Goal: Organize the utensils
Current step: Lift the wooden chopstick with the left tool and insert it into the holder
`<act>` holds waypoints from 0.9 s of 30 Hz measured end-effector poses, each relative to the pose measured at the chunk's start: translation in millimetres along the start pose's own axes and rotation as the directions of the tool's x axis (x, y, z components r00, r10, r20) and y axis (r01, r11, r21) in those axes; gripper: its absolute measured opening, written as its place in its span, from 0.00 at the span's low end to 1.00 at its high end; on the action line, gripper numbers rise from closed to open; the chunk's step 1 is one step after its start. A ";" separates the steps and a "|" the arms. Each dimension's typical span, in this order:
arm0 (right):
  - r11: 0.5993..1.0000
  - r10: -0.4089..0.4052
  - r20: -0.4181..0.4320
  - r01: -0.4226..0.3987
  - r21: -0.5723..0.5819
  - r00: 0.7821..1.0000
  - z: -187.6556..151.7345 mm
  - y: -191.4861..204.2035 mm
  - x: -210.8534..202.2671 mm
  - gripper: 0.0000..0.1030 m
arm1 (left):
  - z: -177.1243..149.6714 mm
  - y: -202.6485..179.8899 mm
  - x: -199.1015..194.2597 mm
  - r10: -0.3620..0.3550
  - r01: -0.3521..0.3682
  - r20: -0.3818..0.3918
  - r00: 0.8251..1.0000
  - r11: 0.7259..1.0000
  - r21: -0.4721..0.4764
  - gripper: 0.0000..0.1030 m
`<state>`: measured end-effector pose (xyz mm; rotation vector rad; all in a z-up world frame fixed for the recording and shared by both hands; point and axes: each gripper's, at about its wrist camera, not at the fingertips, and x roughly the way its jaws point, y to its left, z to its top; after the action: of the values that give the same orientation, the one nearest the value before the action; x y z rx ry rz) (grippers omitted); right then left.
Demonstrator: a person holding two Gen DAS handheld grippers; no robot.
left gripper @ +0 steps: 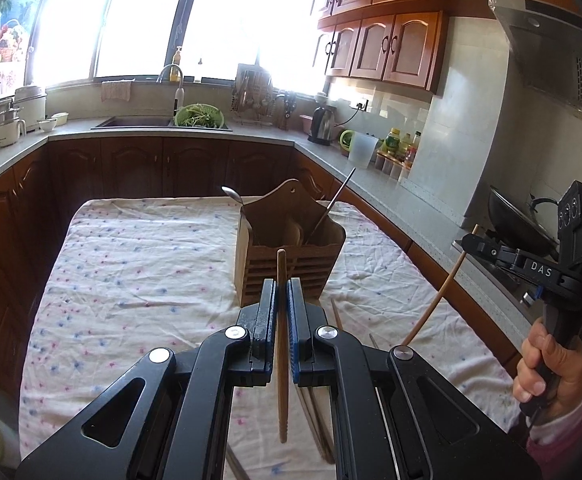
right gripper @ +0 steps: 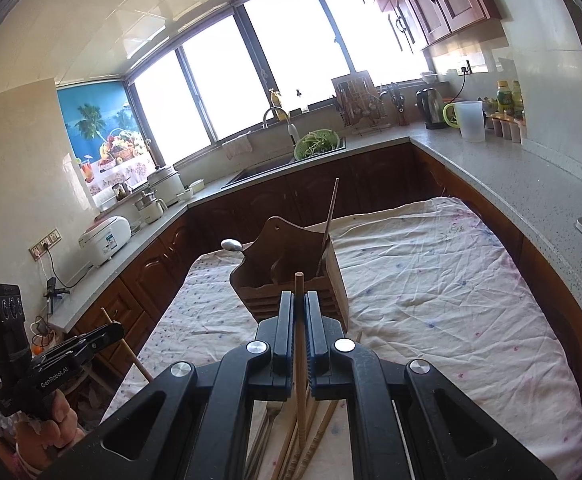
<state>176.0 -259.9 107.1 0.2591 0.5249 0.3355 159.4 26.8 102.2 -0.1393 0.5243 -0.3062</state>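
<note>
Sunlit windows [left gripper: 131, 20], wooden cabinets [left gripper: 391, 44], grey countertop [right gripper: 491, 160]

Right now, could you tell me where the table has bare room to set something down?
The floral tablecloth is bare right of the wooden utensil holder and also left of it. It is crowded at the near edge, where loose chopsticks lie under both grippers.

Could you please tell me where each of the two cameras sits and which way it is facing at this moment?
Left wrist: on the left claw, facing the utensil holder and window; that claw grips a chopstick; the right hand shows at right.
Right wrist: on the right claw, facing likewise; it grips another chopstick; the left hand shows lower left.
Shared: holder, tablecloth, sink counter.
</note>
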 end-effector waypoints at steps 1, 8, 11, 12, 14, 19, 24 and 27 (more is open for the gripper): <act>1.000 -0.001 0.003 0.001 0.001 1.000 1.2 -0.6 0.1 0.05 | 1.7 0.3 -0.2 -0.001 0.001 0.006 1.000 1.000 -0.001 0.04; 1.000 -0.001 0.035 0.000 0.004 0.999 16.4 -1.9 2.3 0.05 | 17.6 2.4 0.6 -0.005 0.006 0.051 0.999 1.000 -0.010 0.04; 1.000 0.000 0.055 -0.001 0.006 0.998 24.8 -2.5 3.5 0.05 | 26.4 3.2 1.4 -0.005 0.006 0.075 0.997 1.000 -0.011 0.04; 1.000 0.000 0.061 0.000 0.005 0.998 27.6 -2.4 4.2 0.05 | 29.4 3.4 1.7 -0.005 0.006 0.083 0.997 1.000 -0.011 0.04; 1.000 0.001 0.072 -0.001 0.006 0.997 32.7 -2.9 5.7 0.05 | 36.0 4.5 2.5 -0.006 0.007 0.099 0.995 1.000 -0.009 0.04; 1.000 0.006 0.104 -0.008 0.016 0.995 48.7 -6.4 9.9 0.05 | 56.6 10.2 6.7 -0.005 0.007 0.140 0.990 1.000 -0.015 0.04; 1.000 0.006 0.153 -0.010 0.028 0.988 71.8 -8.6 15.6 0.05 | 80.5 16.4 14.1 0.004 0.001 0.188 0.982 1.000 -0.025 0.04; 0.999 0.002 0.186 -0.009 0.036 0.982 88.5 -10.4 21.4 0.05 | 96.4 18.8 21.4 0.010 -0.004 0.216 0.976 1.000 -0.030 0.04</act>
<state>242.6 -275.2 168.1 0.3239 0.3461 0.3038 231.0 42.7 170.8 -0.1965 0.3138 -0.2728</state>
